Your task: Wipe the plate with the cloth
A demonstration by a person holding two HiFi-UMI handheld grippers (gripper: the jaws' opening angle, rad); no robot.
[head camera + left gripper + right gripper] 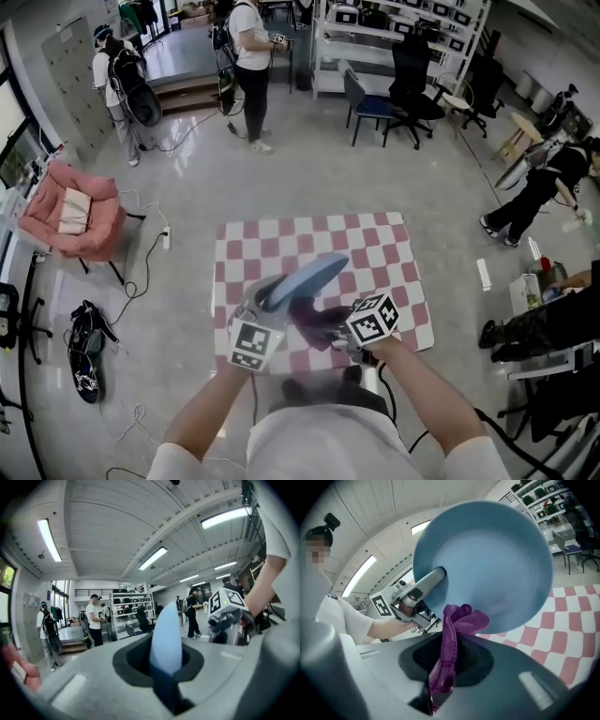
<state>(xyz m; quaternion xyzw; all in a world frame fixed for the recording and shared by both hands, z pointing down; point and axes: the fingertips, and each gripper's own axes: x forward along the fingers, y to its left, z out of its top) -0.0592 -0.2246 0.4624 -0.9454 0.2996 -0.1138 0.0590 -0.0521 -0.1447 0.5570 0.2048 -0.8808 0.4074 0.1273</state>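
A light blue plate [305, 278] is held tilted above the checkered table, my left gripper [267, 305] shut on its rim. In the left gripper view the plate [166, 637] shows edge-on between the jaws. My right gripper [349, 330] is shut on a purple cloth [314, 323]. In the right gripper view the cloth [452, 644] runs up from the jaws and its bunched end touches the lower face of the plate [487, 559]. The left gripper [423, 587] clamps the plate's left rim there.
A red-and-white checkered tablecloth [375, 248] covers the small table below. People stand at the back [248, 66] and at the right [539, 192]. A pink armchair [70, 211] is at the left, and office chairs [394, 94] and shelves at the back.
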